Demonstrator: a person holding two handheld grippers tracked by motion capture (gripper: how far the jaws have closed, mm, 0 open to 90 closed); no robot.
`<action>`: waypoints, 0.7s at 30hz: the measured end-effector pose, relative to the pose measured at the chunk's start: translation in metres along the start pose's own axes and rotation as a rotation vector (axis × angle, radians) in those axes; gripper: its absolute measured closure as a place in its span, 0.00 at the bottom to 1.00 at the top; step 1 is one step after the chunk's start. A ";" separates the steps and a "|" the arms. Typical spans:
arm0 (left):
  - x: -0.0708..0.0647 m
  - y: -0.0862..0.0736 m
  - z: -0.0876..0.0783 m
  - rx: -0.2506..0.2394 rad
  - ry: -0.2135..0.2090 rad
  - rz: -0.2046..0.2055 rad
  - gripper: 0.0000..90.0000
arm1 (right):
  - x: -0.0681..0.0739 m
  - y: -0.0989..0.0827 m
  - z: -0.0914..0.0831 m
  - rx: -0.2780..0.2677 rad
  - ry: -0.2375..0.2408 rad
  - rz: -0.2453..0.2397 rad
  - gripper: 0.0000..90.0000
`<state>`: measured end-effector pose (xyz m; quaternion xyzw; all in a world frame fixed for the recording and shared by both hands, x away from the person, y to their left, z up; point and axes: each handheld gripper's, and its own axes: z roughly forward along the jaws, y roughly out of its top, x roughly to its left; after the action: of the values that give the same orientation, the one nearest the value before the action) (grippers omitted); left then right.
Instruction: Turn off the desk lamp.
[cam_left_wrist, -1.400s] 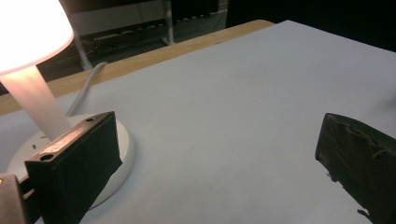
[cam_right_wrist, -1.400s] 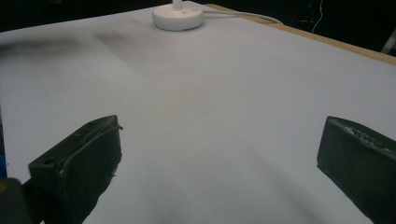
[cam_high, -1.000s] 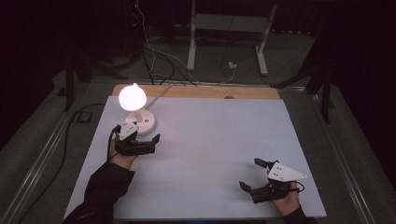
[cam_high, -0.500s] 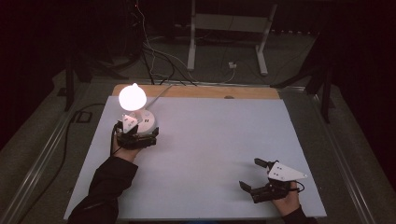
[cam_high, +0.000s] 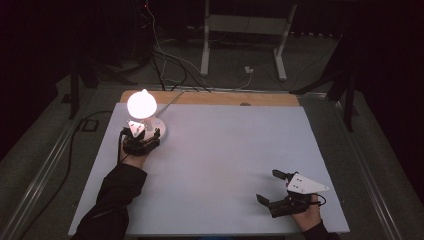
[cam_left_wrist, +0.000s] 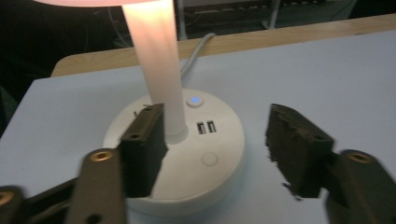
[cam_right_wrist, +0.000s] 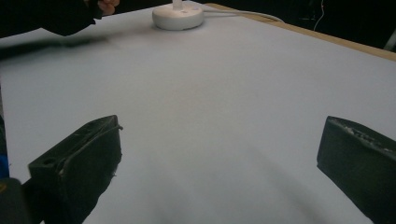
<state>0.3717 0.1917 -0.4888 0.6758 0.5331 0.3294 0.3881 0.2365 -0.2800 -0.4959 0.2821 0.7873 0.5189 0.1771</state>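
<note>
Item: lamp (cam_high: 145, 112), lit, white, standing at the far left of the tabletop (cam_high: 225, 165). Round base (cam_left_wrist: 187, 158) with a small blue-lit button (cam_left_wrist: 194, 100), two ports just in front of it, and a plain round button nearer me; cable runs off the back edge.

My left tool (cam_left_wrist: 215, 144): poised over the base, jaws just been closing, now about half apart. One jaw sits just beside the stem (cam_left_wrist: 156, 60); whether it touches I cannot tell. Nothing gripped.

My right tool (cam_high: 274, 189): near right of the tabletop, well apart from the lamp, jaws wide, holding nothing.
</note>
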 end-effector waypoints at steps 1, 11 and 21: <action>0.000 0.000 0.000 -0.001 0.001 0.001 0.53 | 0.000 0.000 0.000 0.000 0.000 0.002 0.00; 0.000 -0.004 0.007 0.022 -0.009 0.028 0.89 | 0.000 0.000 0.000 0.004 0.003 0.000 0.00; 0.003 -0.010 0.018 0.058 -0.062 0.071 1.00 | 0.000 0.000 0.000 0.007 0.005 -0.001 0.00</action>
<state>0.3828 0.1934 -0.5061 0.7151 0.5057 0.3065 0.3729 0.2363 -0.2798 -0.4965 0.2812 0.7897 0.5166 0.1742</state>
